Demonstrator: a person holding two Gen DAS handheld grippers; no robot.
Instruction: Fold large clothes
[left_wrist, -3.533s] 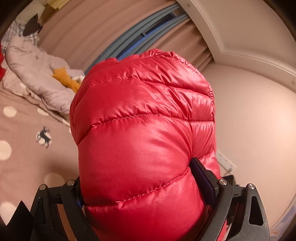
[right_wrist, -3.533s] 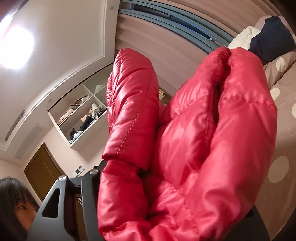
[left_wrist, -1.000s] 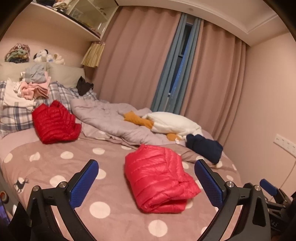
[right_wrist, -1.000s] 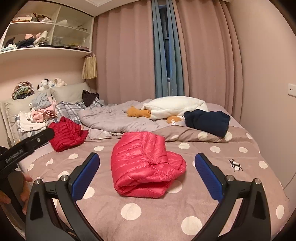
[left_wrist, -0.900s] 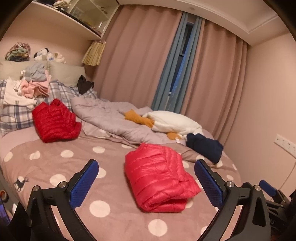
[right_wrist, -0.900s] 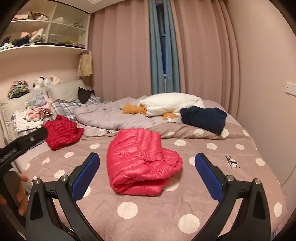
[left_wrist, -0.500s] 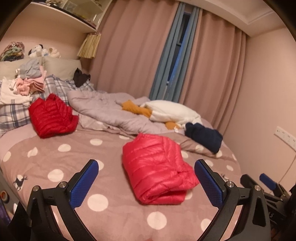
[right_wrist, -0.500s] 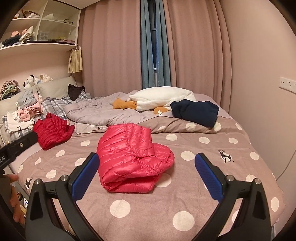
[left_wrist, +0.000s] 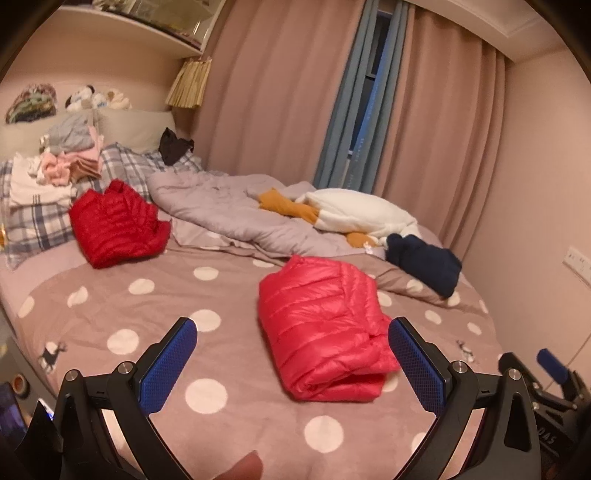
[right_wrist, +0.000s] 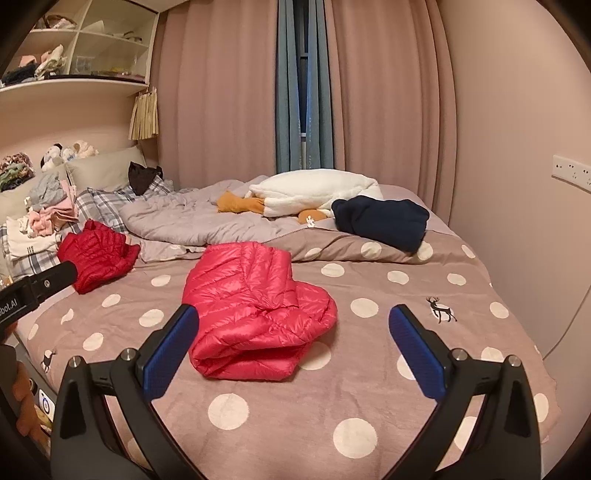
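Note:
A pink-red puffer jacket (left_wrist: 321, 325) lies folded in a bundle on the polka-dot bed cover (left_wrist: 147, 306); it also shows in the right wrist view (right_wrist: 251, 306). My left gripper (left_wrist: 293, 339) is open and empty, held back from the jacket above the bed's near edge. My right gripper (right_wrist: 293, 332) is open and empty, also back from the jacket. A second, darker red puffer jacket (left_wrist: 114, 223) lies folded by the pillows at the left, and shows in the right wrist view (right_wrist: 98, 254).
A crumpled grey duvet (left_wrist: 229, 214), a white and orange plush toy (left_wrist: 351, 214) and a navy garment (left_wrist: 424, 264) lie at the far side. A pile of clothes (left_wrist: 55, 166) sits on plaid pillows. Curtains and a wall with a socket (right_wrist: 570, 171) stand at the right.
Both grippers let go of the pink-red jacket, which now lies folded on the bed, and drew back from it. Over the last second both views drifted slightly.

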